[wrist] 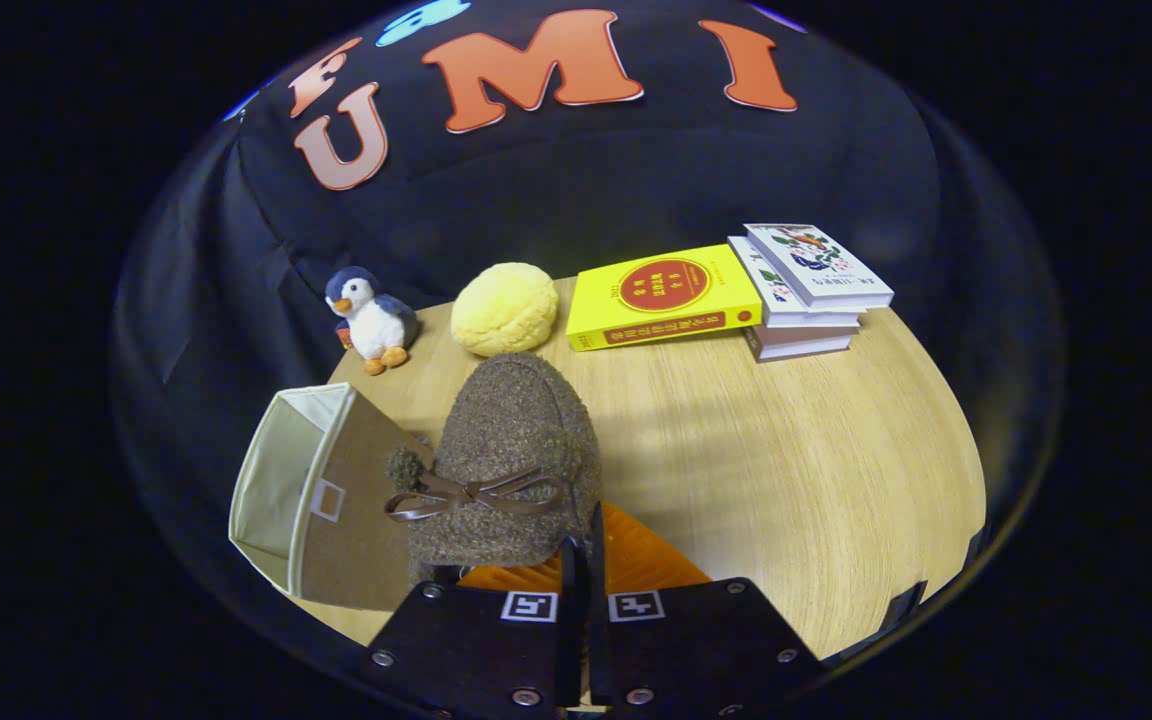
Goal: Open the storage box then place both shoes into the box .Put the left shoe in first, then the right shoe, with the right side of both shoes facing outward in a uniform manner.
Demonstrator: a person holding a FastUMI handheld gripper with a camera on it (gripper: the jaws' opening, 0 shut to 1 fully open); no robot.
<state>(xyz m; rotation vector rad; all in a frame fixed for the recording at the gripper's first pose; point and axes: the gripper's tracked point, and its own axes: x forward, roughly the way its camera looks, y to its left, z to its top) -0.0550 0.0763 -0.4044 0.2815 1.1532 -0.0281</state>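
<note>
The gripper holds a brown fuzzy shoe with a thin brown bow on its top. Its two black fingers stand very close together, with only a narrow gap between them, and they pinch the rear edge of the shoe, so the shoe hangs just ahead of them with the toe pointing away. The orange lining of the shoe shows near the fingers.

Just beside the shoe, on its left, is a beige fabric storage box with a brown side panel. The box is open and looks tilted, and its pale inside is visible. It stands at the edge of the light wooden table.

Beyond the shoe, at the far side of the table, there are a small plush penguin, a round yellow soft ball, a thick yellow book and a stack of white books touching it.
</note>
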